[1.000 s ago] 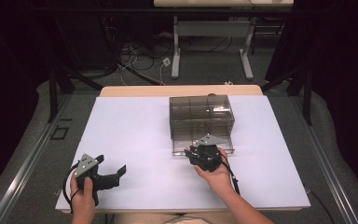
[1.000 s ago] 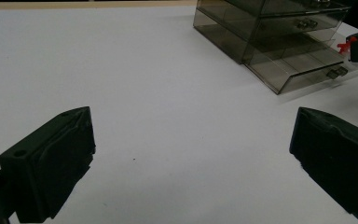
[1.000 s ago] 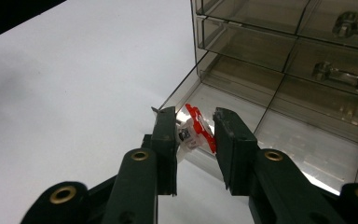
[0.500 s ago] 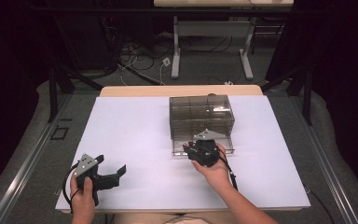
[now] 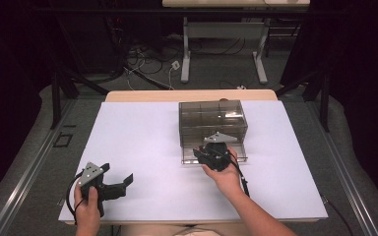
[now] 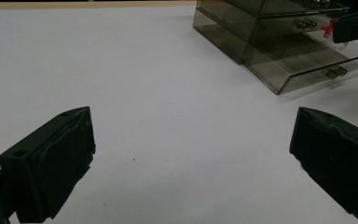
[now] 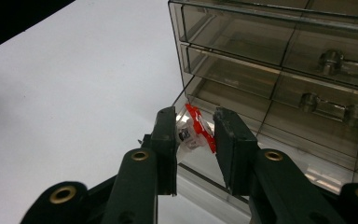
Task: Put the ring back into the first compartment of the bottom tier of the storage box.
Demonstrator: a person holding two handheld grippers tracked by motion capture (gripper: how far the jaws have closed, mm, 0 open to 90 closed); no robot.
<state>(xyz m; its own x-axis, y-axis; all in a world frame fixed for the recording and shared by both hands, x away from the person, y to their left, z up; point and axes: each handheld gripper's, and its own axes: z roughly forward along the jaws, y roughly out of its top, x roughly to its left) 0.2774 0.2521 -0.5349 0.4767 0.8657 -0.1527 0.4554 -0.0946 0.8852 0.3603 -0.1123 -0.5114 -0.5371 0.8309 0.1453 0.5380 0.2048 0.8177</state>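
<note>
A smoky clear drawer cabinet (image 5: 211,117) stands on the white table (image 5: 142,142), and its bottom drawer (image 5: 238,156) is pulled out. My right gripper (image 5: 203,153) hovers at the front left of that drawer, shut on a small red and white packet (image 7: 196,132). In the right gripper view the packet sits pinched between the jaws of the right gripper (image 7: 195,135), just above the drawer's rim (image 7: 200,175). My left gripper (image 5: 125,183) rests near the table's front left, open and holding nothing. The left gripper (image 6: 193,119) faces the cabinet (image 6: 256,28) across bare table.
The cabinet has several closed drawers with small knobs (image 7: 328,59) above the pulled-out one. The wooden table edge (image 5: 187,95) runs behind it. Beyond lie table legs (image 5: 186,49) and cables (image 5: 142,59) on the floor. White tabletop spreads left of the cabinet.
My right gripper has shifted slightly forward and left with the packet, closer to the cabinet's open drawer. The left gripper has stayed in place.
</note>
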